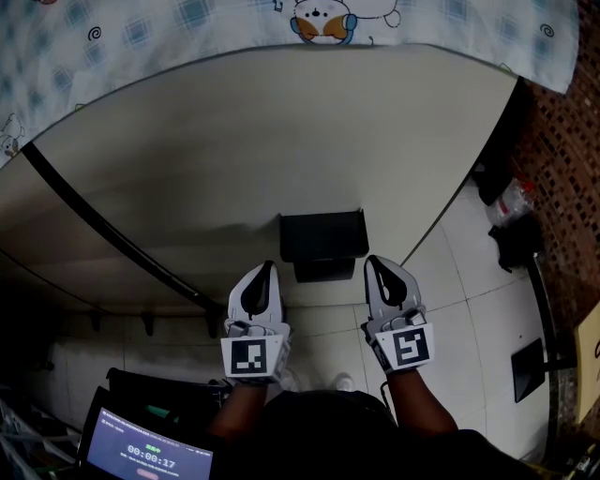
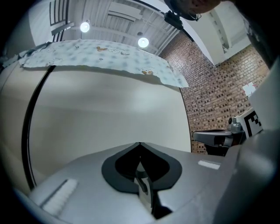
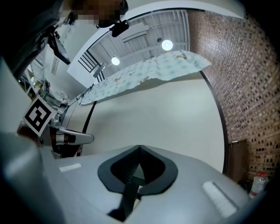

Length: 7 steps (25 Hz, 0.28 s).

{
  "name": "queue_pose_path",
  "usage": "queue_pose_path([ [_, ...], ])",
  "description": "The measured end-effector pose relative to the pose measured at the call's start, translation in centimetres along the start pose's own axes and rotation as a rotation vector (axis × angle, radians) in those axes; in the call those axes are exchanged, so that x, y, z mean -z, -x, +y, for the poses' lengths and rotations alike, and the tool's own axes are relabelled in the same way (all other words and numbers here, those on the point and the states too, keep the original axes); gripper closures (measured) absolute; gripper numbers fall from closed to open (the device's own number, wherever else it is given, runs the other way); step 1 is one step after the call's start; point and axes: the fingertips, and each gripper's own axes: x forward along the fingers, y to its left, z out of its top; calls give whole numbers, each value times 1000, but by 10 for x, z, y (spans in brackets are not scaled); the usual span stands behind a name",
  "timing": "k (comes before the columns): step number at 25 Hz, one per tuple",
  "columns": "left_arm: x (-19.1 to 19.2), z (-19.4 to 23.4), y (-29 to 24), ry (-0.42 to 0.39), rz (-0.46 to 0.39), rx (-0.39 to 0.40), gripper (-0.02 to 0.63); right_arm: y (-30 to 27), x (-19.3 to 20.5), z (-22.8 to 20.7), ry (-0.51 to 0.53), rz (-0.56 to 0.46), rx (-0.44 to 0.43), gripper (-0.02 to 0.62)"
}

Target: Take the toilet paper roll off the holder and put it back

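Left gripper (image 2: 140, 144) first: jaws pressed tight together, tips meeting in a point, nothing between them. Same story on my right gripper (image 3: 139, 148), clamped shut on empty air. I'm holding the two side by side, the marker cube (image 1: 251, 357) on the left one and its twin on the right facing up at my head camera, both noses aimed at the cream wall panel (image 1: 281, 141).

Just past the tips, between them, sits the black toilet paper holder (image 1: 322, 234), mounted on that panel. Neither gripper touches it. It reads as a dark box with a darker block under it, and in that shadow I can't make out the toilet paper roll.

Moving outward, a thin black strip (image 1: 103, 225) runs diagonally across the panel to my left. A patterned cloth (image 1: 169, 28) with cartoon animals is draped over the panel's top edge. To my right, pale floor tiles (image 1: 469, 281) run to a brick wall (image 1: 562, 169), and a clear plastic bottle (image 1: 514, 199) lies near it. Down at my lower left a screen (image 1: 150, 457) shows a timer readout. In the left gripper view, round ceiling lights (image 2: 143, 42) glow above the cloth.
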Motion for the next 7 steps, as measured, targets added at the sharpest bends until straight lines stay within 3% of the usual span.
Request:
queue_pose_path([
  [7,2,0,1,-1,3,0,589,1,2,1,30,5,3,591],
])
